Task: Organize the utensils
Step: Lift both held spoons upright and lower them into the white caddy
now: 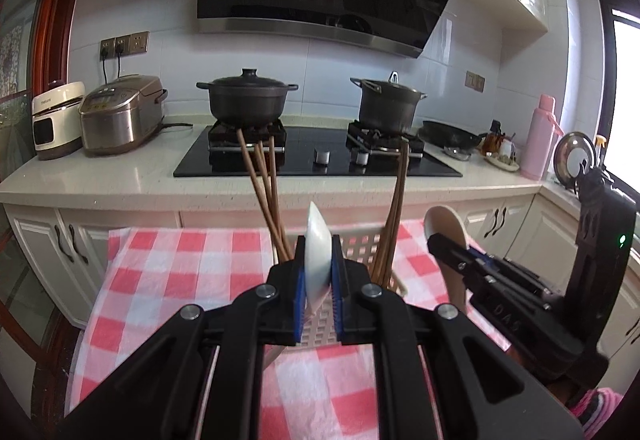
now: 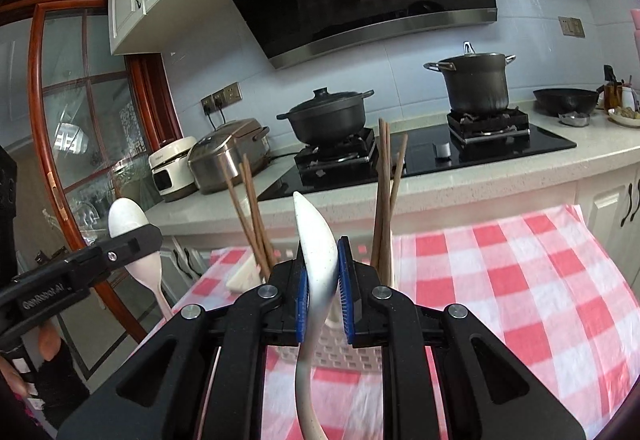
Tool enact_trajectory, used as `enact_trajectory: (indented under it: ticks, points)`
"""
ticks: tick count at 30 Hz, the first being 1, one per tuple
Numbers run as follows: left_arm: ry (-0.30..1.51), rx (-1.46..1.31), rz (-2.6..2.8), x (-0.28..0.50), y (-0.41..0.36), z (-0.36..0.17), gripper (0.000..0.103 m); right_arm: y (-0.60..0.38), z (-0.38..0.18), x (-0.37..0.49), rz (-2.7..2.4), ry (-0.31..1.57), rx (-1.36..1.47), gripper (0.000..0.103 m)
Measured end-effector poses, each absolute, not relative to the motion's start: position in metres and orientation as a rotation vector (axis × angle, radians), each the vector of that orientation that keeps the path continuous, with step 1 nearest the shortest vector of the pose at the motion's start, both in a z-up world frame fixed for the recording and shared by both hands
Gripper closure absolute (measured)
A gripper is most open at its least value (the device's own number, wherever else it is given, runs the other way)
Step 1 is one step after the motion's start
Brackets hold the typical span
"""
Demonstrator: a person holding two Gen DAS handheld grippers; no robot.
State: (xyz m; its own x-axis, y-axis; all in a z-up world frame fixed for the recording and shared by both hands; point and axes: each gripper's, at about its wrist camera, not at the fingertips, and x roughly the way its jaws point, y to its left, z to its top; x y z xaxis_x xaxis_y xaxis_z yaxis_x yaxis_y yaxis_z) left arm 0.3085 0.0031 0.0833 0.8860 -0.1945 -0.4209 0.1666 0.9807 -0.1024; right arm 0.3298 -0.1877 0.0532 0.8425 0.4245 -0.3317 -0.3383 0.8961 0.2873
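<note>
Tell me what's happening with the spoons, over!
Left gripper shut on white spoon. Right gripper shut on speckled spoon. Both above basket with chopsticks. Nothing in the way.

My left tongs (image 1: 319, 272) pinch a white spoon (image 1: 318, 260) edge-on between their blue pads. Just beyond them a pale slotted basket (image 1: 370, 246) sits on the red-checked cloth (image 1: 192, 264), with brown chopsticks (image 1: 264, 196) standing in it on either side. To the right, my right tongs (image 1: 442, 246) grip a beige spoon (image 1: 442, 222).
</note>
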Motion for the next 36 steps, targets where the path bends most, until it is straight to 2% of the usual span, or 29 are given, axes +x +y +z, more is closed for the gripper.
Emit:
enact_trajectory:
  ticks: [6, 25, 36]
  points:
    - [0.391, -0.042, -0.154, 0.322, -0.005, 0.105, 0.093, -0.18, 0.06, 0.346, 0.386, 0.383, 0.212, 0.088]
    - [0.342, -0.073, -0.126, 0.364, -0.004, 0.124, 0.093, -0.175, 0.078, 0.381, 0.404, 0.32, 0.213, 0.088]
    - [0.355, -0.108, -0.135, 0.389, -0.002, 0.12, 0.093, -0.174, 0.06, 0.407, 0.415, 0.32, 0.252, 0.088]
